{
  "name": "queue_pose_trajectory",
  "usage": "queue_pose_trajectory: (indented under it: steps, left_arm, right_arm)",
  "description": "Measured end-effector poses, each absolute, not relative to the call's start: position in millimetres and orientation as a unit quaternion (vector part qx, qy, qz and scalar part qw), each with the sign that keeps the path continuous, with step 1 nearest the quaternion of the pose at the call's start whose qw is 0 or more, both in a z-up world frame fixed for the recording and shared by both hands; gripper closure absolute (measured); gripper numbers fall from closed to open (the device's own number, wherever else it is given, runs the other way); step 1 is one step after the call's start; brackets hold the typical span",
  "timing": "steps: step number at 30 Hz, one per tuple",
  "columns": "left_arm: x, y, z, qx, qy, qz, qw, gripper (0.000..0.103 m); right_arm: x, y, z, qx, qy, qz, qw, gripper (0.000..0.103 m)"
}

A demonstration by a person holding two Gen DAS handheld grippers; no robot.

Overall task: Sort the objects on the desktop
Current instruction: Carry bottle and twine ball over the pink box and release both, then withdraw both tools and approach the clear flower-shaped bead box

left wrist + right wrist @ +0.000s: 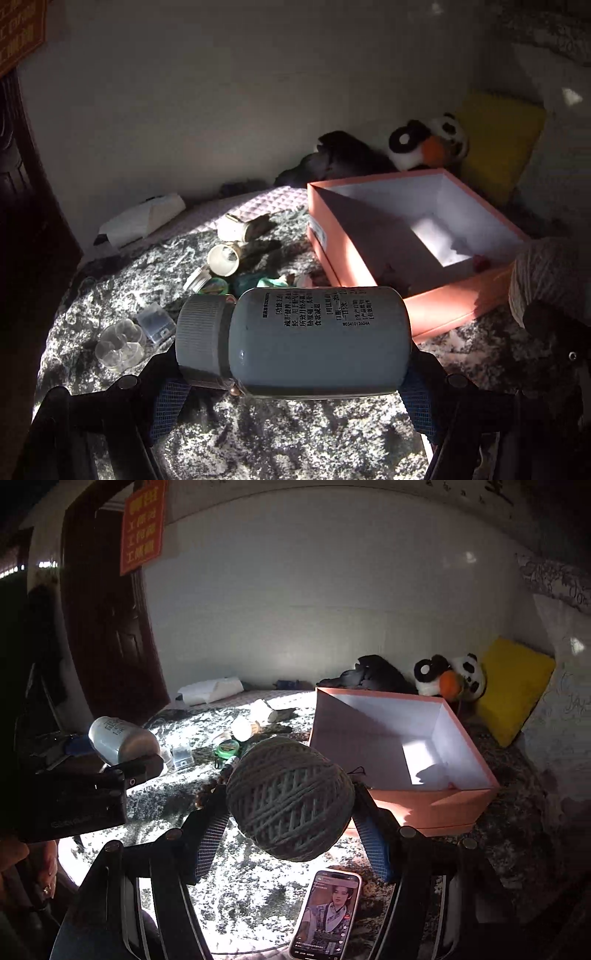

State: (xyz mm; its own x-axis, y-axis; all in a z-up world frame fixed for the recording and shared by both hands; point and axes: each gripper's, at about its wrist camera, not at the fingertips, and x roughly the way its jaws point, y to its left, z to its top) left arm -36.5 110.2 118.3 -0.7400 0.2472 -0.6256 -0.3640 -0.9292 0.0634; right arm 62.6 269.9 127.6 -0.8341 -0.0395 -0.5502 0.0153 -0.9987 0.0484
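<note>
While both grippers are raised above the mottled grey-and-white table top (258,897), the pink cardboard box (439,314) stands open at the right, white inside. Its floor is largely bare: only a small reddish item (482,263) lies by the near wall in the left wrist view, too small to identify.

The left gripper (295,373) is clamped endwise on a grey pill bottle (317,343), one pad on the ribbed screw cap, the other on the base. The bottle lies crosswise, off the table, with black printed text on its label facing up. It is closed.

The right gripper (290,808) grips a ball of grey twine (290,797), wound in criss-cross layers, squeezed between the blue-padded fingers (210,845) and hanging clear of the surface, just left of the box's near corner.

On the table left of the box lie loose items: two small white cups (229,243) tipped on their sides and showing open mouths, a clear lobed plastic container (120,349), a small clear case (155,323) holding dark contents, and a green round item (228,746).

A phone (327,915) with a lit screen lies near the table's front edge. A panda plush (450,677) and a yellow cushion (513,690) sit behind the box.
</note>
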Motion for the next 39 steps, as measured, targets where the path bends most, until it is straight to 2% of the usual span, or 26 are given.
queue_pose_trajectory:
  steps: [9,19,35,37,38,39]
  left_arm:
    - [-43,183,138,-0.299,0.122,0.920,0.224,0.021]
    - [-86,239,135,-0.297,0.136,0.910,0.254,0.021]
    - [-202,307,53,-0.363,0.141,0.880,0.272,0.021]
    - [-213,311,45,-0.371,0.137,0.877,0.273,0.020]
    - [-218,311,43,-0.372,0.135,0.878,0.270,0.019]
    - [-220,310,43,-0.370,0.132,0.879,0.270,0.018]
  right_arm:
    - [72,333,148,0.266,-0.039,-0.962,-0.038,0.034]
    - [34,385,140,0.267,-0.055,-0.959,-0.074,0.034]
    - [-101,457,68,0.313,-0.076,-0.941,-0.104,0.033]
    - [-119,467,56,0.326,-0.078,-0.936,-0.108,0.029]
    - [-127,470,51,0.332,-0.075,-0.933,-0.113,0.018]
    - [-132,474,48,0.333,-0.072,-0.933,-0.119,0.013]
